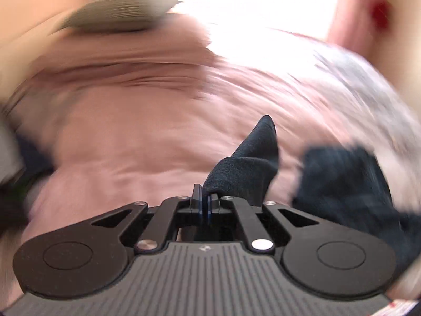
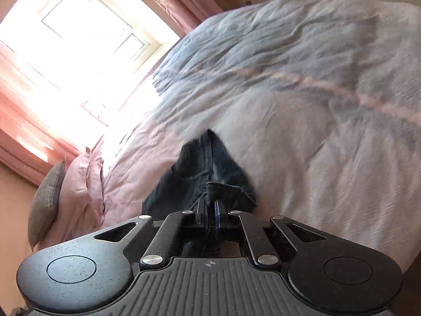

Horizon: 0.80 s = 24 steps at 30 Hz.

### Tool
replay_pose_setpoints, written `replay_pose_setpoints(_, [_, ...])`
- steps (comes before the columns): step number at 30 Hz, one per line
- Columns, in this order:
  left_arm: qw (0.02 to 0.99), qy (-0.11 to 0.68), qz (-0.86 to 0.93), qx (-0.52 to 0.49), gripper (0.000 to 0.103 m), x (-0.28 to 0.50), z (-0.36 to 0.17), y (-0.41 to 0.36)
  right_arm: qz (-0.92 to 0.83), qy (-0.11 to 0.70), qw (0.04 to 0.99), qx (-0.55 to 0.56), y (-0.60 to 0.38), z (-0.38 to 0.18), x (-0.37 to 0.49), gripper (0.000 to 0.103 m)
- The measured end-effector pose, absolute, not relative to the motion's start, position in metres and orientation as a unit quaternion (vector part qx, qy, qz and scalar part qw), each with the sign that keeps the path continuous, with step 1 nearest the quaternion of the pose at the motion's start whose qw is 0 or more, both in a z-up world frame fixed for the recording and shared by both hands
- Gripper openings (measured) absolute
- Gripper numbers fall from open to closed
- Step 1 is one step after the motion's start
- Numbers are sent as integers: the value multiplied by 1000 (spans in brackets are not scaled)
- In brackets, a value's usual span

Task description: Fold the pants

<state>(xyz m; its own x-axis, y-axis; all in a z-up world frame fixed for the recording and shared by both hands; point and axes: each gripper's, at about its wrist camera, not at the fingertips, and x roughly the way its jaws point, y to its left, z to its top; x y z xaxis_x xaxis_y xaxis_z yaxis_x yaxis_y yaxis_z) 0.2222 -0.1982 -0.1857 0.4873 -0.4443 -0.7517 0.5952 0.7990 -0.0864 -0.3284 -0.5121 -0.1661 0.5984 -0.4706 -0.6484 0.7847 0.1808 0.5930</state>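
On the bed [image 1: 110,142], as the left wrist view shows it, the left hand-held gripper [image 1: 206,201] has its jaws pressed together on a peak of the dark pants [image 1: 247,168]; the pinched cloth stands up in a cone above the fingertips. A second mass of the same dark fabric lies at the right of this view, near the gripper body, over the pink duvet. The picture is heavily smeared, so the lie of the remaining cloth cannot be read. A grey cushion [image 1: 118,13] sits at the far end of the bed. In the right wrist view, the right hand-held gripper [image 2: 210,208] is likewise closed on the pants [image 2: 200,173], pinching a thick folded edge, probably a hem or waistband; which one cannot be told. From the grip the fabric runs away over the duvet in a bunched, twisted column with a seam visible along it. A pillow [image 2: 81,189] and the grey cushion [image 2: 44,200] stand at the left, below the window [image 2: 79,39]. Judged from both views, the task is at an early stage: both grips are established, but no flat, aligned fold is visible. Still to do, by this reading: spread the pants flat, lay leg on leg, then fold them over lengthwise.
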Motion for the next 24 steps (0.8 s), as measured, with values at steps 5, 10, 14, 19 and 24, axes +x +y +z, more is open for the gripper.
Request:
replay_pose_setpoints(5, [857,498,-130,39,4,238,-195,-78,-473,206,724,459,-504,-142,-398,1])
replay_pose_setpoints(10, [820,563,-31,98,18,221,-238,-45,-539,326,608,484,-496,-188,-431,0])
replay_pose_setpoints(14, [812,554,-122,139,24,222,-249,-101,-549,316,579,513,-507,-202,-428,0])
replay_pose_setpoints(19, [776,539,-294,144,33,225,-269,-223,-519,318,614,502,-523,-200,-391,0])
replay_pose_setpoints(24, [724,573,-376,77,34,248,-310,-341,-522,311,606,513,-523,-205,-379,6])
